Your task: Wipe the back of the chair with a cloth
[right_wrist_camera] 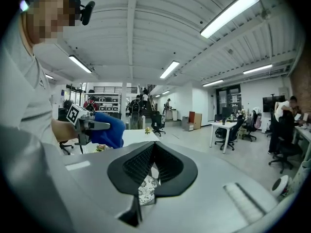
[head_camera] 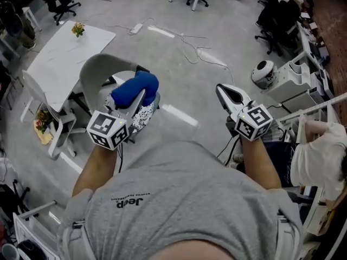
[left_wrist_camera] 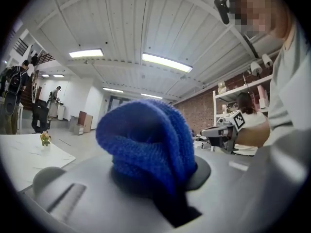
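the chair [head_camera: 96,72] stands on the floor [head_camera: 179,69], just ahead of the person holding the tools. the tabletop [head_camera: 59,58] lies just left of the chair, with a small plant [head_camera: 78,29] on its far end. the cloth [head_camera: 135,88] sits over the chair's seat, inside the curve of its back, between the jaws of the left hand-held gripper [head_camera: 142,98]. the right hand-held gripper [head_camera: 221,90] hangs well to the chair's right, over floor. a power strip [head_camera: 135,28] lies on the floor beyond the chair. a seated person [head_camera: 317,156] is far to the chair's right.
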